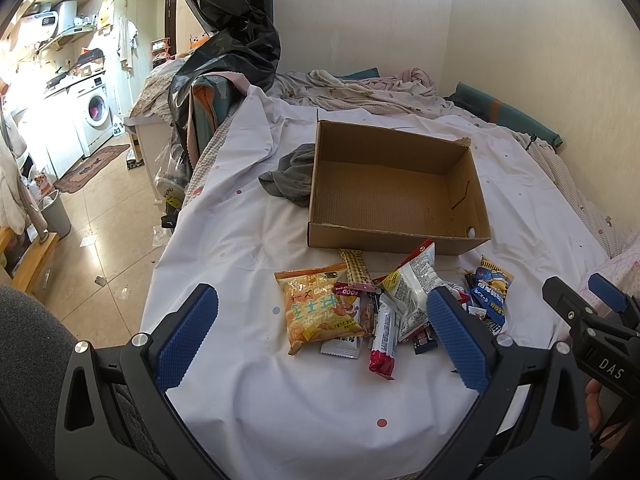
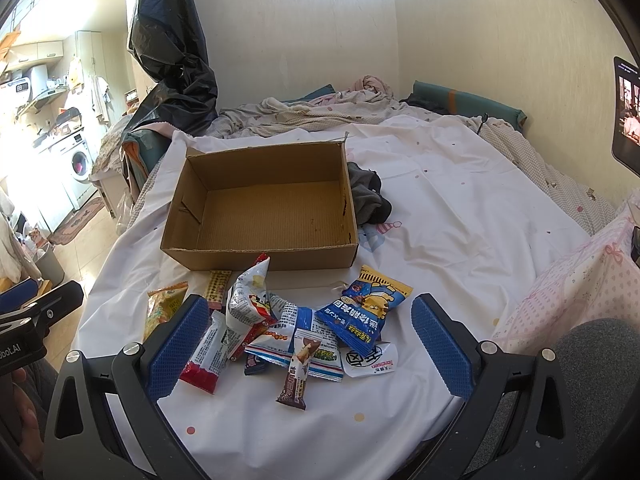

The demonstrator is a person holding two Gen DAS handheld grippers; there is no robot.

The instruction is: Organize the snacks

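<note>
Right tool (image 2: 308, 336) spread above snack pile (image 2: 296, 328), box (image 2: 260, 204) beyond

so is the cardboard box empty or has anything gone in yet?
Empty. Both wrist views show the cardboard box with a bare corrugated floor. The snack packets all lie on the sheet in front of it.

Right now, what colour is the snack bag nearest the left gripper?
Orange and yellow snack bag, with pale blue lettering; clearest in the left wrist view.

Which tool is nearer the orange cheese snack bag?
Left. The orange cheese snack bag lies between the left tool's open fingers; the right tool sits further right, the bag outside its left finger.
</note>
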